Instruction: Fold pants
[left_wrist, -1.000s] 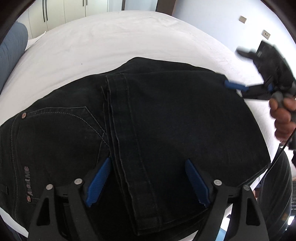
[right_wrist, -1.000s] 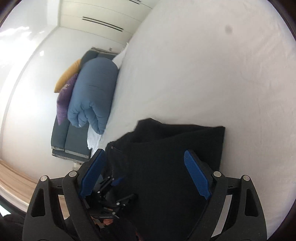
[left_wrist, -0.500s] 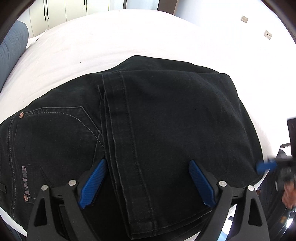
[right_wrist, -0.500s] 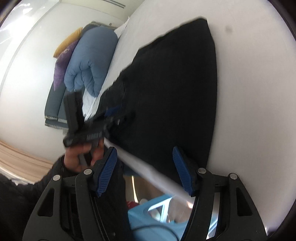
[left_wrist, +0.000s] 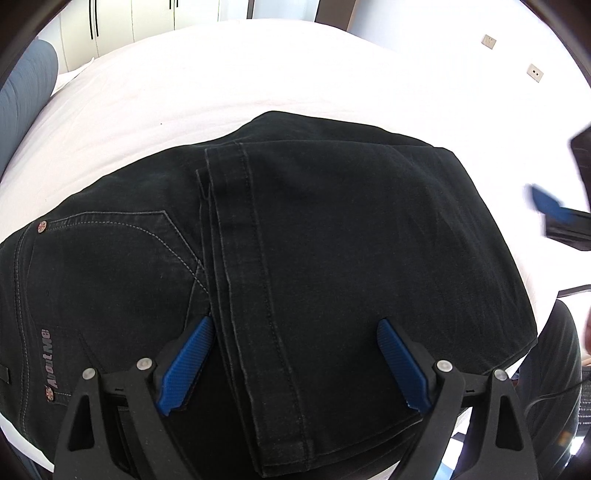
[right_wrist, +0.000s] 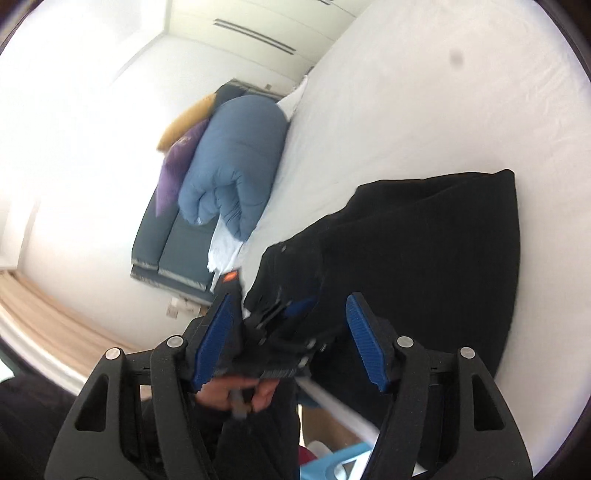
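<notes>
From the left wrist, black pants (left_wrist: 295, 258) are seen folded on a white bed (left_wrist: 258, 74), the leg hems laid over the seat. The left gripper (left_wrist: 295, 362) is held wide above the cloth, nothing gripped. A fold seems just laid; a fresh grasp of an edge is probably called for. From the right wrist, the right gripper (right_wrist: 291, 339), recently narrowed, is empty and half-spread, off the bed's edge. No containers are clearly shown.
</notes>
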